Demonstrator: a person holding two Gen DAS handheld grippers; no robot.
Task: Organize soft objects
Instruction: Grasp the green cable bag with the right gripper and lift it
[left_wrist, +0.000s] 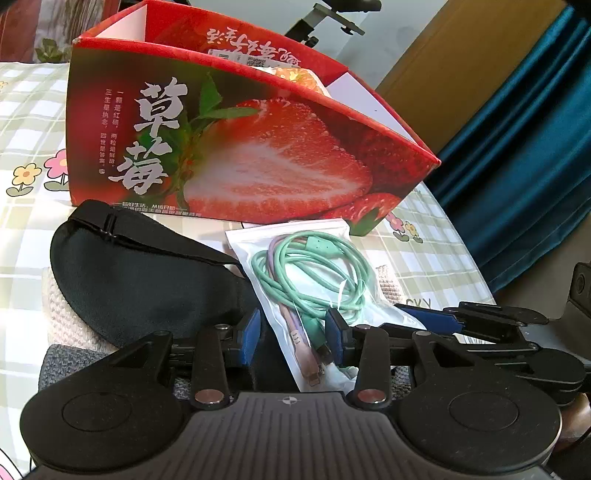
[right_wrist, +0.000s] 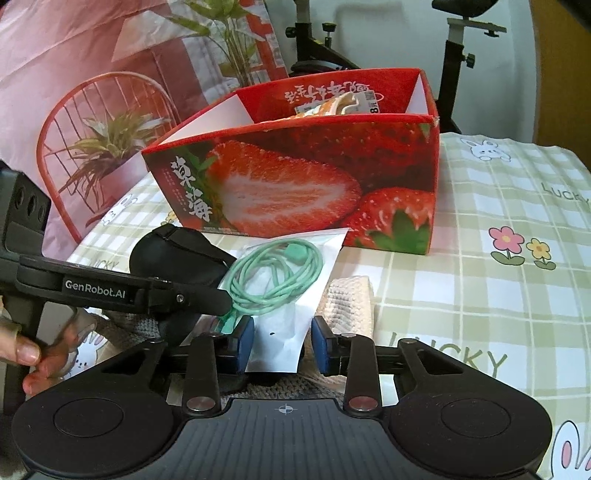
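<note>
Soft black cloth pouch (left_wrist: 140, 273) is seen lying on the checked surface (right_wrist: 480, 258), just in front of the red strawberry cardboard box (left_wrist: 240, 147). Beside it, a clear plastic bag of green cable (left_wrist: 314, 280) is found between both tongs. Left tongs (left_wrist: 295, 332) and right tongs (right_wrist: 282, 339) are held partly open around the bag, not squeezing it.

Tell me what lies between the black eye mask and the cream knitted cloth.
The clear pouch of coiled cables lies between the eye mask and cream cloth, seen in the right wrist view.
</note>
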